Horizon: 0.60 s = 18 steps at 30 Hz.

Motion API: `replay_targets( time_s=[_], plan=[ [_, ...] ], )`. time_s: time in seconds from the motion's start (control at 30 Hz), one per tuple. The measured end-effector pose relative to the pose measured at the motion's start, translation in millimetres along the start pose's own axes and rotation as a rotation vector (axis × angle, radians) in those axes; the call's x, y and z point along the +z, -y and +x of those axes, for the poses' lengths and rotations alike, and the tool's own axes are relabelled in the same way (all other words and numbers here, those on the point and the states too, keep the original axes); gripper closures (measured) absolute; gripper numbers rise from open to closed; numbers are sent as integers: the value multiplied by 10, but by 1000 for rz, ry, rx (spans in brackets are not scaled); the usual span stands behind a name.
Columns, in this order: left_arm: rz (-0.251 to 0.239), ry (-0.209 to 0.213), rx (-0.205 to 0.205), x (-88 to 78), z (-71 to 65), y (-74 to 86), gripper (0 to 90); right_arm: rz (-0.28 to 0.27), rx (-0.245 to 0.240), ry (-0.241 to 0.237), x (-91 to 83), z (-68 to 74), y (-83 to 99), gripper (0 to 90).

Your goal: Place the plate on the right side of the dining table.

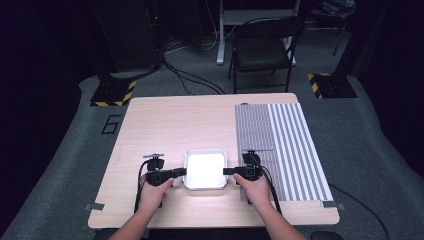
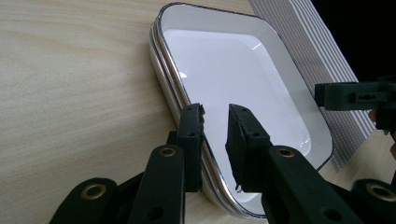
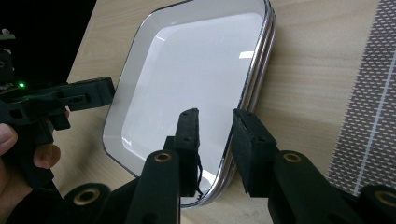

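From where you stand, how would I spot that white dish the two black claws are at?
Start at the pale wooden table with the striped mat on its right side. Near the front edge, left of that mat, sits a stack of square white trays, between the left gripper and right gripper. It is glossy white with rounded corners and a thin dark rim.

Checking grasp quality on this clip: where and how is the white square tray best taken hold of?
Grip the tray by its raised rim, at the middle of two opposite sides, coming in level from left and right. It lies flat and shallow, so only the rim offers a hold. The left claw and right claw each straddle it there.
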<state>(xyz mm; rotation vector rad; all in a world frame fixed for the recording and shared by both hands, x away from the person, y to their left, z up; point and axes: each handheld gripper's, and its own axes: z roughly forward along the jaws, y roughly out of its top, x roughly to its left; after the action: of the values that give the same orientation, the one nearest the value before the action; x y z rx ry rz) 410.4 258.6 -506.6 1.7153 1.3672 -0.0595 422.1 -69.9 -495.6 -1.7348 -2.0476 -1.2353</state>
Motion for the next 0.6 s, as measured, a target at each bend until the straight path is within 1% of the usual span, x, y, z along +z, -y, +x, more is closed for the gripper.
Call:
replay_targets(
  time_s=[0.07, 0.1, 0.2, 0.3, 0.43, 0.5, 0.57, 0.6],
  plan=[
    [-4, -6, 2, 1, 0, 2, 758, 8, 4, -2, 16, -12, 8, 718],
    [-4, -11, 3, 1, -4, 1, 759, 5, 11, -11, 17, -25, 10, 718],
    [-11, -25, 1, 6, -21, 6, 770, 5, 46, -35, 16, -53, 11, 721],
    [-9, -30, -6, 5, -33, 6, 780, 4, 65, -48, 15, -71, 13, 727],
    [-8, -33, -9, 5, -39, 5, 785, -4, 68, -42, 14, -69, 18, 732],
    [-8, -33, -8, 5, -38, 5, 786, -8, 73, -46, 13, -71, 22, 735],
    [-7, -34, -8, 4, -37, 5, 787, -8, 91, -57, 2, -70, 27, 738],
    [-11, -36, -9, 7, -38, 6, 792, -12, 90, -60, -2, -74, 28, 738]
  ],
)
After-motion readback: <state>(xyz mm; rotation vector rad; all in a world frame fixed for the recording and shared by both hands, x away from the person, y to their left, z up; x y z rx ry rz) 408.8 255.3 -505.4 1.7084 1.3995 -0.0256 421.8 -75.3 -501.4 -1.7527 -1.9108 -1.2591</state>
